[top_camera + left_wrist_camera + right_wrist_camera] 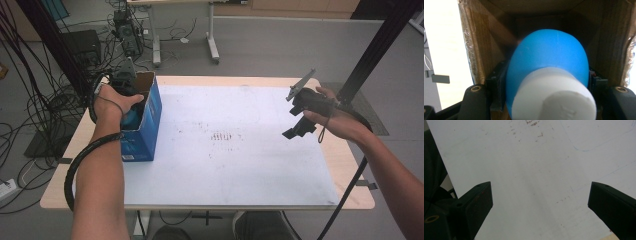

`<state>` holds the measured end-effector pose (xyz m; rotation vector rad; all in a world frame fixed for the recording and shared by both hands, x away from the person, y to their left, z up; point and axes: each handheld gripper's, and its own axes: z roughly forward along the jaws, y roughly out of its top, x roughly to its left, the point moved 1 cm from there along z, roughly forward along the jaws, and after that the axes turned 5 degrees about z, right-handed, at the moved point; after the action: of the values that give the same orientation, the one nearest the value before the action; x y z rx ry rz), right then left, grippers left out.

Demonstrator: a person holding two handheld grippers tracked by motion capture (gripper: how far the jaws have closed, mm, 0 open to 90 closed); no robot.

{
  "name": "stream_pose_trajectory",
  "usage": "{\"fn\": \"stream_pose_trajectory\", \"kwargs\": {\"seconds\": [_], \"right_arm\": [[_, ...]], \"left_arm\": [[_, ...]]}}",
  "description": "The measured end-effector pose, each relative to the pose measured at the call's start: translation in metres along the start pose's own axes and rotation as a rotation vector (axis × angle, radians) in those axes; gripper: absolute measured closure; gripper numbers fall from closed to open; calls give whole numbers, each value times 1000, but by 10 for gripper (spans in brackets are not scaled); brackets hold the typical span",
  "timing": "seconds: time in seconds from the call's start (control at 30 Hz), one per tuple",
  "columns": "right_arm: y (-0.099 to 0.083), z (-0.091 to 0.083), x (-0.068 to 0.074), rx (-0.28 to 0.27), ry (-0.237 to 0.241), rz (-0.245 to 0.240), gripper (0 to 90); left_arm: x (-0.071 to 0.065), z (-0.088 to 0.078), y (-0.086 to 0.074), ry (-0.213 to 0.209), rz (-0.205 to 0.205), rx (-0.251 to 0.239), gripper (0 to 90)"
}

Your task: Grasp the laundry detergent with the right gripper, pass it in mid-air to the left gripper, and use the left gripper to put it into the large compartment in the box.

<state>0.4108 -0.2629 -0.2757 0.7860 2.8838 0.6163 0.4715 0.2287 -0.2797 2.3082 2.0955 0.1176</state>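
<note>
left tool (131,102) grips blue-and-white object (547,77) inside cardboard box (145,127).

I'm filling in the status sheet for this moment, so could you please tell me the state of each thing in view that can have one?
Blue cardboard box: upright on the table, top open.
Blue and white object: clamped between jaws, inside the box.
Left hand-held gripper: shut on the object, reaching into the box.
Right hand-held gripper: open, empty, held above the white mat.

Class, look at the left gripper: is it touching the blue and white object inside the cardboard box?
Touching. In the left gripper view, the left gripper has its jaws pressed against both sides of the blue and white object inside the cardboard box.
</note>
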Motion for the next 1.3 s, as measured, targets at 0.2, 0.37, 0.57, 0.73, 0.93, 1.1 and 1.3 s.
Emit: {"fn": "stream_pose_trajectory", "kwargs": {"seconds": [0.2, 0.37, 0.57, 0.73, 0.93, 1.1, 1.3], "right_arm": [[1, 0, 0, 1, -2, -1, 57], [1, 0, 0, 1, -3, -2, 57], [0, -1, 0, 3, -5, -2, 57], [1, -2, 1, 3, -5, -6, 57], [2, -2, 1, 4, -3, -7, 57], [1, -1, 0, 5, -4, -6, 57], [1, -2, 0, 5, -5, -7, 57]], "left_arm": [[1, 0, 0, -1, 0, -5, 355], [0, 0, 0, 0, -1, -4, 354], [0, 0, -1, 0, 2, -4, 354], [1, 0, -1, -1, 0, -6, 354], [1, 0, -1, -2, -1, -8, 354], [0, 0, -1, -1, 0, -7, 354], [1, 0, -1, -2, -1, -7, 353]]}}
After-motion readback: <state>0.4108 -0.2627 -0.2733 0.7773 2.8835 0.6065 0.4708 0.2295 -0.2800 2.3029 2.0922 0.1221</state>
